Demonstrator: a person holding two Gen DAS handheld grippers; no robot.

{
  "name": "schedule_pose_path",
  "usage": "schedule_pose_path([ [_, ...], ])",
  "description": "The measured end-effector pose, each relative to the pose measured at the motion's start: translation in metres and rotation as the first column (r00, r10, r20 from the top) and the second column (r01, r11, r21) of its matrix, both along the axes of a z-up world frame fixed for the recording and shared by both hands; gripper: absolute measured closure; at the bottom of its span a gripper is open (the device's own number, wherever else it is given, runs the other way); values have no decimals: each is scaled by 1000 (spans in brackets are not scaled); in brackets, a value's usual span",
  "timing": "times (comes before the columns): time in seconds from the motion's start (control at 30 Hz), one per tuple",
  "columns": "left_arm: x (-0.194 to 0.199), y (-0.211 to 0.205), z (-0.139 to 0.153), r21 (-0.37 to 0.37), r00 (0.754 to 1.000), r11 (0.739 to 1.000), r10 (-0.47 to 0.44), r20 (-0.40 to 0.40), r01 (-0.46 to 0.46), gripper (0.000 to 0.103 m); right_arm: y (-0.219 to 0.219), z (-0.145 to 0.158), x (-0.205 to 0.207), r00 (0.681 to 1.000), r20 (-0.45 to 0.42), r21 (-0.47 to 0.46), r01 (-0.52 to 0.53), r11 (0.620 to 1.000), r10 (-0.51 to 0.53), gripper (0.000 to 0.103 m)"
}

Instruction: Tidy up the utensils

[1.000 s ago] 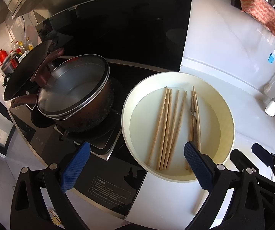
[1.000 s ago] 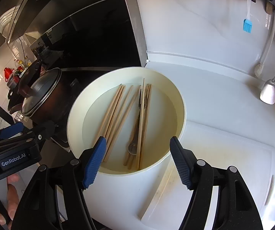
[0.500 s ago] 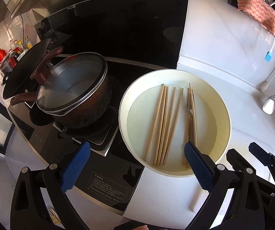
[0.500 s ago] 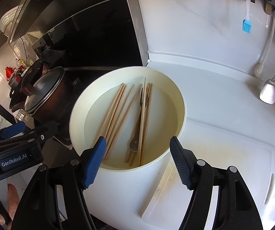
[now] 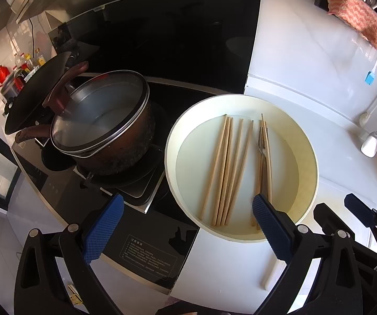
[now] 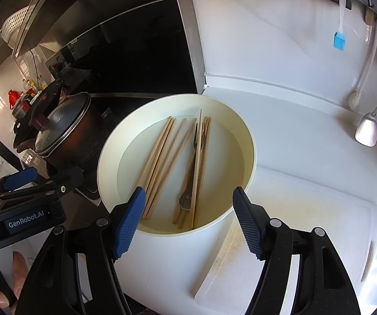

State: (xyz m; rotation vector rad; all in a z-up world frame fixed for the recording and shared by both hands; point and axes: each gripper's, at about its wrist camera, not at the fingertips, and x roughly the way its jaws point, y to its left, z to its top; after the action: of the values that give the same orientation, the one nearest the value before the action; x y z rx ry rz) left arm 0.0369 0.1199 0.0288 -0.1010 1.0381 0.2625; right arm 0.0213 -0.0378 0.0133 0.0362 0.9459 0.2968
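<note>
Right wrist view shows the right tongs [image 6: 188,220] apart and empty, above the near rim of the cream basin [image 6: 250,152]. Chopsticks [image 6: 162,162] and what seems a fork [image 6: 192,165] lie inside. Left tongs [image 5: 187,227] also gape, over the stove's edge. White desk [image 6: 306,136] at right is open.

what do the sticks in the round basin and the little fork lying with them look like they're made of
Chopsticks: probably bamboo or wood, with a pale tan, matte surface and no shine. Fork: looks like metal, grey with a dull gleam on its handle end. The basin seems cream plastic or enamel; I can't tell which.
</note>
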Motion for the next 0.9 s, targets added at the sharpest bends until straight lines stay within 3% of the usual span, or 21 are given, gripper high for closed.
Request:
schedule_pose_path([
  [0.9, 6, 3, -3, 2, 1000, 1000, -21, 3, 21, 6, 3, 3, 1, 1000, 15, -16, -6, 1000, 7, 37],
])
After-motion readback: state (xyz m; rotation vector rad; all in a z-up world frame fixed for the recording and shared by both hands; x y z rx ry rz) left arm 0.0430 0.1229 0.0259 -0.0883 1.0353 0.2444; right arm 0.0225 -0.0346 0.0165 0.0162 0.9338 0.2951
